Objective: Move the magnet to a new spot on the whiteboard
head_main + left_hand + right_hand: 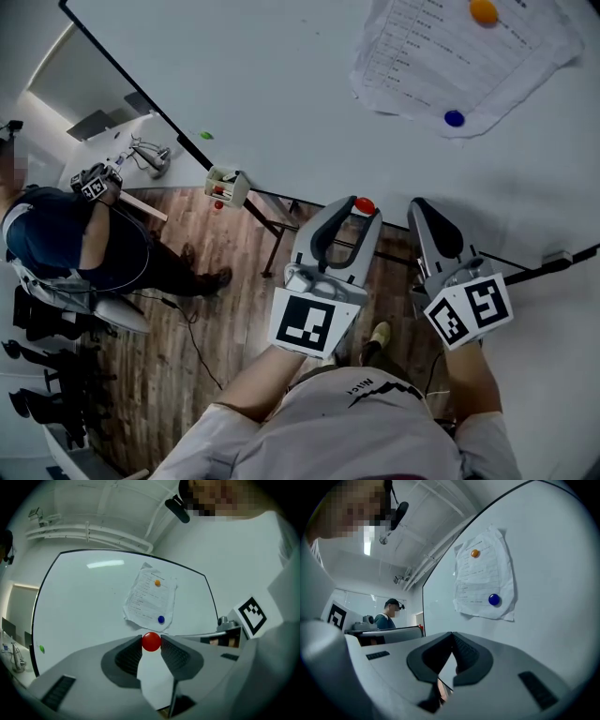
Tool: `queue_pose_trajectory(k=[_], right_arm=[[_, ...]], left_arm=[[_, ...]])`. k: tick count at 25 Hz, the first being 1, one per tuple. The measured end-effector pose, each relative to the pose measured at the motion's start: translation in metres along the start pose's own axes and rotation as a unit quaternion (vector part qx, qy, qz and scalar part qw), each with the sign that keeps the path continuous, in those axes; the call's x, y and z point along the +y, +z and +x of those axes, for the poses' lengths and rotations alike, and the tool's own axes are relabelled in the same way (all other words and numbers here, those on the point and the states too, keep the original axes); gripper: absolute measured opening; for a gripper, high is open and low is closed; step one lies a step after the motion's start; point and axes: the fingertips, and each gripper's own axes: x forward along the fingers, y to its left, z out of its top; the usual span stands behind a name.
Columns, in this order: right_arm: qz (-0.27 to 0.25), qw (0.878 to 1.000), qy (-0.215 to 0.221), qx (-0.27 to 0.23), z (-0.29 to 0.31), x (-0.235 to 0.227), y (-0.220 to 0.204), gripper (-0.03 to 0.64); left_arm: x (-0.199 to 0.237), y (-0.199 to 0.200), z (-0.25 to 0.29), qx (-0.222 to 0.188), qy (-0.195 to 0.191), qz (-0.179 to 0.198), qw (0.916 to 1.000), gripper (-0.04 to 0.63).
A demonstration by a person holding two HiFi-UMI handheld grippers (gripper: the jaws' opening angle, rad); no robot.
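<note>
My left gripper [151, 641] is shut on a round red magnet [151, 641], held off the whiteboard [93, 606]; the head view shows the red magnet [365, 205] at the tips of the left gripper [364, 208] near the board's lower edge. My right gripper [452, 637] is shut with nothing between its jaws; the head view shows the right gripper [419, 208] beside the left one. A crumpled printed sheet [149, 599] hangs on the board under an orange magnet [157, 583] and a blue magnet [161, 619].
A small green magnet [205, 136] sits on the whiteboard's left part. A tray with markers [226, 186] hangs at the board's edge. Another person [66, 244] with a gripper stands on the wooden floor at the left. A ledge runs below the board [544, 267].
</note>
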Motion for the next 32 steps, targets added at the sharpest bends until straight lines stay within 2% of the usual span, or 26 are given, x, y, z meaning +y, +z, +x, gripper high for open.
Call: queue_pose_trajectory(k=[8,17,25,32], right_arm=[[-0.006,0.999,-0.043,0.002,-0.021,0.053,-0.011,0.012],[-0.021,0.997,-0.079,-0.010,-0.049,0.085,-0.007,0.012],[-0.030,0.995,-0.092,-0.010,-0.065,0.100,-0.005,0.012],[-0.044,0.995,-0.092,-0.014,-0.066,0.105,0.002,0.012]], left_arm=[[0.001,-0.002,-0.058,-0.002,-0.047,-0.023,0.9986,0.130],[-0.016,0.002,-0.093,-0.008,-0.098,-0.037,0.9944,0.130],[-0.023,-0.001,-0.111,0.009,-0.106,-0.050,0.9931,0.130],[-0.024,0.005,-0.111,0.001,-0.104,-0.045,0.9935,0.130]])
